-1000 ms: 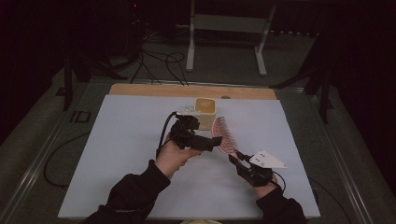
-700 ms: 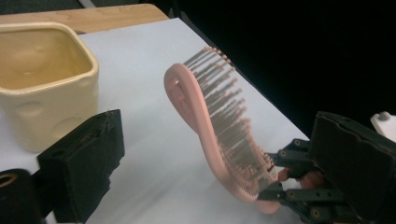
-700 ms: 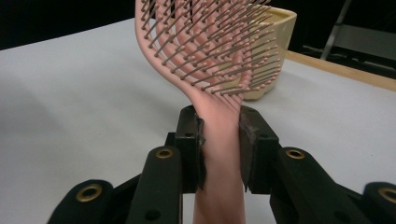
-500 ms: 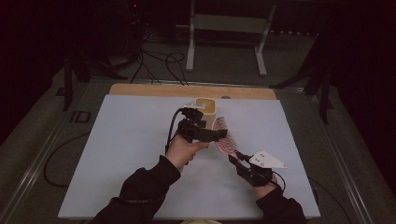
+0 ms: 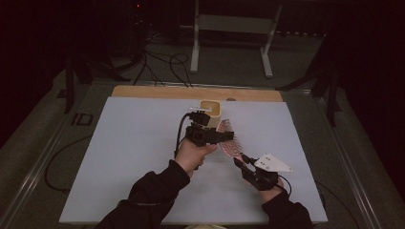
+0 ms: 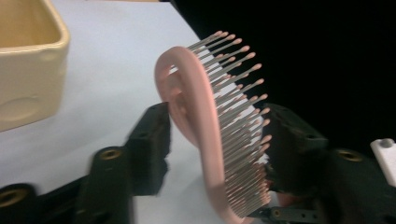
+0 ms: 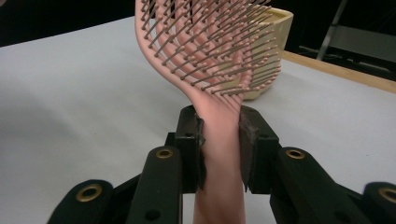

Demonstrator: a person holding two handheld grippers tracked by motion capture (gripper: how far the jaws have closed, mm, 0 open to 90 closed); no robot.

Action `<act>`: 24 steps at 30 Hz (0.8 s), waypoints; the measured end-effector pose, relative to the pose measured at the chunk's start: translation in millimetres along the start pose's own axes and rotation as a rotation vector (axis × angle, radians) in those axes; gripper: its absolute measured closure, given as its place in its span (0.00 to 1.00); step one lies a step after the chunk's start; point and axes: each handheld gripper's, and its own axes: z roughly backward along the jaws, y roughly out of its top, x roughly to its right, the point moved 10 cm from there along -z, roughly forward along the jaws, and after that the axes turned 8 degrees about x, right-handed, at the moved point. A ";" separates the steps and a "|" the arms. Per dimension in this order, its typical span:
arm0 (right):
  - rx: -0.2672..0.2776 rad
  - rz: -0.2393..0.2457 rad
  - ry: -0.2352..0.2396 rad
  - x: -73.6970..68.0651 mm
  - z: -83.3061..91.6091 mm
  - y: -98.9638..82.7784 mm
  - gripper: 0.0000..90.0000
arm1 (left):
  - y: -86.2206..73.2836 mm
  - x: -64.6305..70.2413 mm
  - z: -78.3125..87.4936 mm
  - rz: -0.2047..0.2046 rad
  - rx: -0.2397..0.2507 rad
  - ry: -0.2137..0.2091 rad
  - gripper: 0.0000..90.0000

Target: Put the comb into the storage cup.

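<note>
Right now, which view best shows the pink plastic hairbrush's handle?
The right gripper view: the pink plastic hairbrush's handle stands upright, clamped between that tool's pads, filling the foreground. The left gripper view shows the bristled head edge-on between the left tool's pads. The high view shows the brush small between both hands.

Right gripper (image 7: pixel 222 135): both black jaws clamped on the handle of a pink plastic hairbrush with metal, pink-tipped bristles (image 7: pixel 205 51). Handle rises at lower centre; brush head fans out across the upper centre, bristles facing the camera. Cream ceramic square pot (image 7: pixel 275 32) behind it, upper right. White tabletop (image 7: pixel 70 102) beneath, wooden edge strip (image 7: pixel 355 74) at right.
</note>
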 end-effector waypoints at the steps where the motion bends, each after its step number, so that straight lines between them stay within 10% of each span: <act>1: 0.001 0.002 -0.002 0.0 -0.1 0.1 0.80 | 0.6 -0.4 -0.3 0.010 0.006 -0.001 0.55; 24: 0.019 -0.024 0.003 0.4 0.9 3.0 0.73 | 6.6 15.8 0.7 -0.068 0.019 -0.090 0.73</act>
